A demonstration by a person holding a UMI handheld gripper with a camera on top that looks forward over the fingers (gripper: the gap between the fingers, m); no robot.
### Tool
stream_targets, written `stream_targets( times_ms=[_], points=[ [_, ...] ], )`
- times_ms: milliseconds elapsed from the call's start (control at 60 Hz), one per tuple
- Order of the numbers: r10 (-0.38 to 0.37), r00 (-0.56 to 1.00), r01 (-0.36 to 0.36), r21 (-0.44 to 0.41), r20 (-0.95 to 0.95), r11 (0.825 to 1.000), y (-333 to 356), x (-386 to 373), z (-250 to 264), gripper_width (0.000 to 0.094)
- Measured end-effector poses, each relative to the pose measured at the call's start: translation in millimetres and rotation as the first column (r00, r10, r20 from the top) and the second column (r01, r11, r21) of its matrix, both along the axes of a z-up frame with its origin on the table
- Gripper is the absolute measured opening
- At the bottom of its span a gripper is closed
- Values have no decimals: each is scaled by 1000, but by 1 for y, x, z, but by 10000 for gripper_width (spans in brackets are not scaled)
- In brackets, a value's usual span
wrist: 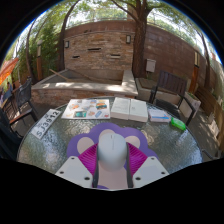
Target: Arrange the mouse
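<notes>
While the gripper (112, 160) hangs over the glass table (50, 145), its pink pads (88, 156) press both flanks of the white mouse (112, 152), fingers closed snugly on it. Beneath lies a purple mat (140, 140). At twelve o'clock sit white boxes (128, 108); at eleven, a magazine (87, 109).

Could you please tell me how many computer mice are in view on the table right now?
1: a white rounded computer mouse sits between the gripper fingers, over a purple mat on the round glass table. Others could be hidden behind the boxes.
</notes>
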State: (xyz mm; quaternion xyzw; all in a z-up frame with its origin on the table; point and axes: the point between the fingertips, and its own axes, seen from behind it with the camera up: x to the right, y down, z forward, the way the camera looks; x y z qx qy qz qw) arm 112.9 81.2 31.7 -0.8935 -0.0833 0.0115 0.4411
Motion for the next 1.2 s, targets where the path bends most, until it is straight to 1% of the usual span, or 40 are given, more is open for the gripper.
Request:
stream_targets(
  times_ms=[50, 67, 117, 183, 217, 267, 283, 317, 333, 417, 550, 717, 833, 967, 1200],
  points=[
    [2, 1000, -2, -39, 3, 999, 4, -2, -18, 410],
    [0, 1000, 0, -53, 5, 999, 0, -1, -32, 430],
    [-4, 1000, 5, -96, 12, 995, -2, 0, -46, 474],
    [-6, 1000, 6, -78, 5, 997, 2, 0, -40, 542],
    [-1, 1000, 2, -76, 2, 997, -1, -3, -34, 646],
    [2, 1000, -3, -75, -3, 997, -3, -4, -21, 842],
    [2, 1000, -2, -73, -4, 997, -5, -4, -17, 858],
    [-8, 1000, 8, -64, -4, 998, -10, -4, -5, 821],
    [-14, 1000, 14, -58, -4, 998, -14, -4, 1, 817],
    [-37, 999, 37, -31, -3, 999, -36, -5, 39, 845],
    [-88, 996, 88, 11, 11, 996, -93, -9, 102, 846],
    [-154, 988, 153, 54, 21, 987, -175, -18, 155, 843],
    [-180, 983, 177, 64, 35, 982, -227, -26, 172, 853],
    [-185, 982, 181, 65, 47, 981, -271, -36, 180, 862],
    [-192, 980, 188, 71, 56, 980, -299, -37, 189, 860]
  ],
)
